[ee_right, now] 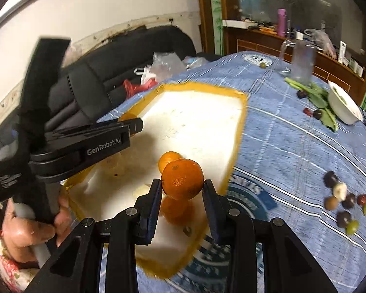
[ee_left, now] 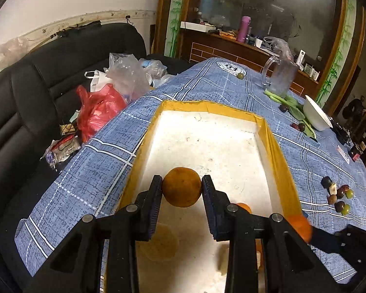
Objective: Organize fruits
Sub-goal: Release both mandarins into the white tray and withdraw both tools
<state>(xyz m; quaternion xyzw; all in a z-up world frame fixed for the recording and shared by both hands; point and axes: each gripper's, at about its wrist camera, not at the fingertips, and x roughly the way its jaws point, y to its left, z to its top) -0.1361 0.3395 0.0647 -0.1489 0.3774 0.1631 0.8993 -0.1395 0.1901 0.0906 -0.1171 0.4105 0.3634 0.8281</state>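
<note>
The left hand-held gripper (ee_left: 182,189) holds a dull orange (ee_left: 181,186) above the white tray (ee_left: 279,153); the right hand-held gripper (ee_right: 182,190) holds a bright orange (ee_right: 182,179) there. Round fruits may slip or roll if released high.

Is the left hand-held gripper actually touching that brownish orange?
Touching. In the left wrist view, the left hand-held gripper has both pads pressed against the brownish orange, no gap either side.

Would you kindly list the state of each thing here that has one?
Left claw: shut on dull orange.
Right claw: shut on bright orange.
Foam box: open, lidless.
Glass mug: upright.
White bowl: tilted.
</note>
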